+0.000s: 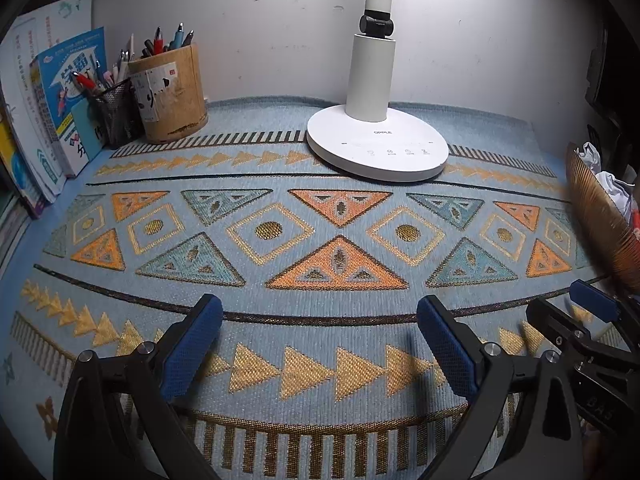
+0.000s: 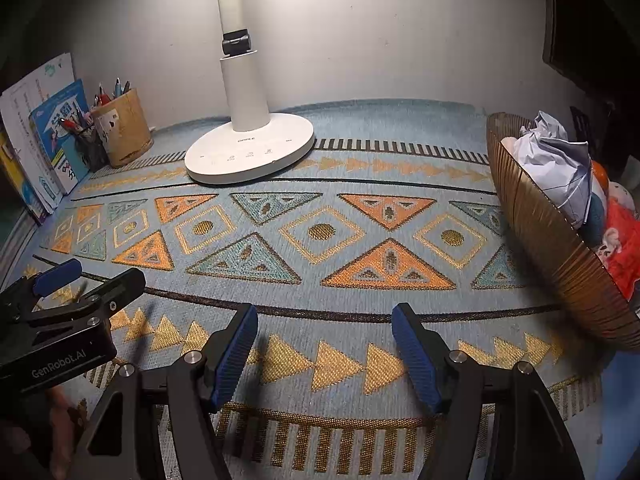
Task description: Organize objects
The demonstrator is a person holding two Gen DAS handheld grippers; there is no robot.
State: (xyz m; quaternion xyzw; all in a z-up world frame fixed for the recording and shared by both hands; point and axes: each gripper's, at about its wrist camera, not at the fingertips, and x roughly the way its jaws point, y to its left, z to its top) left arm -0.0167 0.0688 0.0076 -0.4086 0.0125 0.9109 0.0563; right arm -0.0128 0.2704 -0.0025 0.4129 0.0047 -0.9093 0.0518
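Left gripper [image 1: 320, 336]: hangs over the front part of the mat, pointing down and forward; its blue pads stand wide apart with only bare mat between them; nothing is held
Right gripper [image 2: 324, 340]: just beside the left one, over the same front band of gold triangles; its fingers are apart at a middling width; nothing lies between the pads; nothing is held
Mat [image 1: 340, 216]: a woven blue cloth with orange and teal triangles, gold diamonds and striped borders; it covers the desk up to the wall; its middle is bare
Lamp [image 1: 376, 148]: white, with a round base standing on the far part of the mat; the stem rises out of view at the top
Wooden cup [image 1: 170, 96]: at the far left by the wall, full of pens; upright
Mesh cup [image 1: 116, 114]: black wire, touching or just beside the wooden cup on its left; it also holds pens
Books [image 1: 60, 100]: stacked upright at the left edge, leaning toward the wall, behind the mesh cup
Basket [image 2: 560, 248]: ribbed, brown, at the right edge of the mat, well apart from the cups; it appears tilted in the right wrist view
Crumpled paper [image 2: 556, 160]: white, lying in the basket on top; red and orange things lie beside it, too unclear to name
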